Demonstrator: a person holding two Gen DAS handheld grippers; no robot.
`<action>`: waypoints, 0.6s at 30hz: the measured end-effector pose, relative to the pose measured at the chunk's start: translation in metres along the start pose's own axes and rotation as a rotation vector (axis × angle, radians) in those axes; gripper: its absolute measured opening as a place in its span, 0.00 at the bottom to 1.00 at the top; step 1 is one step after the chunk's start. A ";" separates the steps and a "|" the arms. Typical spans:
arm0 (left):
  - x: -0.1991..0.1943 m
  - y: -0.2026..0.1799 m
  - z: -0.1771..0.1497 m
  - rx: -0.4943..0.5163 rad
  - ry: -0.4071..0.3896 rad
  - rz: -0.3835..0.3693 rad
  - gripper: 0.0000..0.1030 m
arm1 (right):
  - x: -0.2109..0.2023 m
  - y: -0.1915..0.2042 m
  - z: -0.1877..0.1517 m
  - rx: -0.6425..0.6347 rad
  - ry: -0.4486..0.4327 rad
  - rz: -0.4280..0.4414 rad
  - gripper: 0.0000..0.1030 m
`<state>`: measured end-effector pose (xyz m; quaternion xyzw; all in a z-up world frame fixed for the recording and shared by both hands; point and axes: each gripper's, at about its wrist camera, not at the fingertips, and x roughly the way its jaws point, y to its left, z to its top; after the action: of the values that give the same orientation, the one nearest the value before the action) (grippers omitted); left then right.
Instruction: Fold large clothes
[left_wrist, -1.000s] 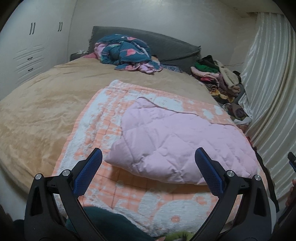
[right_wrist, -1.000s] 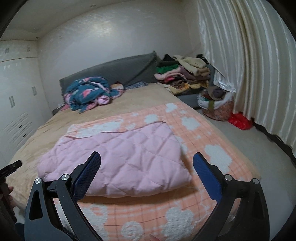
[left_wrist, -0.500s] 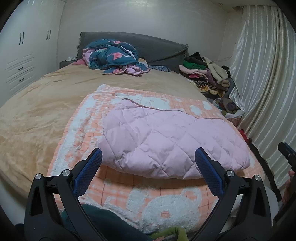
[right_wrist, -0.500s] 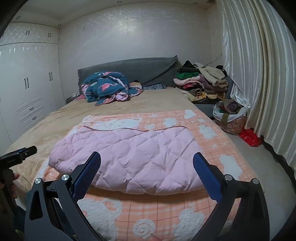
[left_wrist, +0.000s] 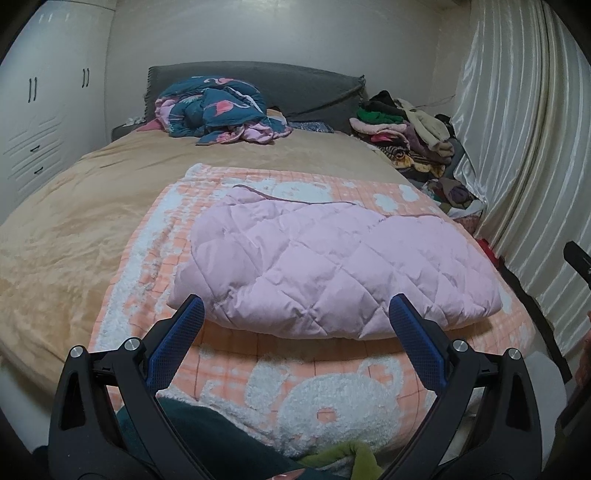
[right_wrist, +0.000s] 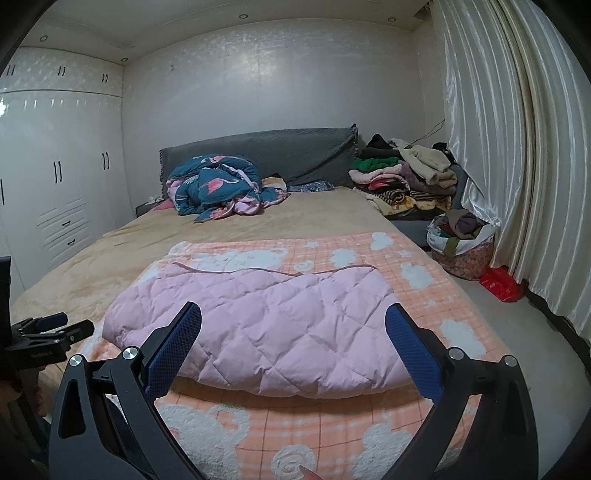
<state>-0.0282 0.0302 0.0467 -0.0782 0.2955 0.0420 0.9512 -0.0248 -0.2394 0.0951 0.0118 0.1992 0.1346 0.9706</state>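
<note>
Pink quilted garment (left_wrist: 332, 266), folded, lies on the orange blanket (left_wrist: 332, 384) at the bed's foot, long axis crosswise. Left gripper (left_wrist: 295, 332) and right gripper (right_wrist: 293, 336) hover before its near edge, fingers spread wide, empty, roughly equally near.
</note>
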 end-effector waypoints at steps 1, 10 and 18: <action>0.000 -0.001 -0.001 0.001 0.000 -0.003 0.91 | 0.001 0.001 -0.001 -0.005 0.002 0.004 0.96; -0.002 -0.009 -0.010 0.017 -0.013 -0.012 0.91 | 0.010 0.013 -0.011 -0.023 0.040 0.043 0.96; 0.008 -0.020 -0.017 0.048 0.020 0.018 0.91 | 0.029 0.020 -0.029 -0.022 0.110 0.058 0.96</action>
<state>-0.0284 0.0082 0.0307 -0.0531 0.3066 0.0430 0.9494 -0.0155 -0.2136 0.0583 -0.0005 0.2505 0.1654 0.9539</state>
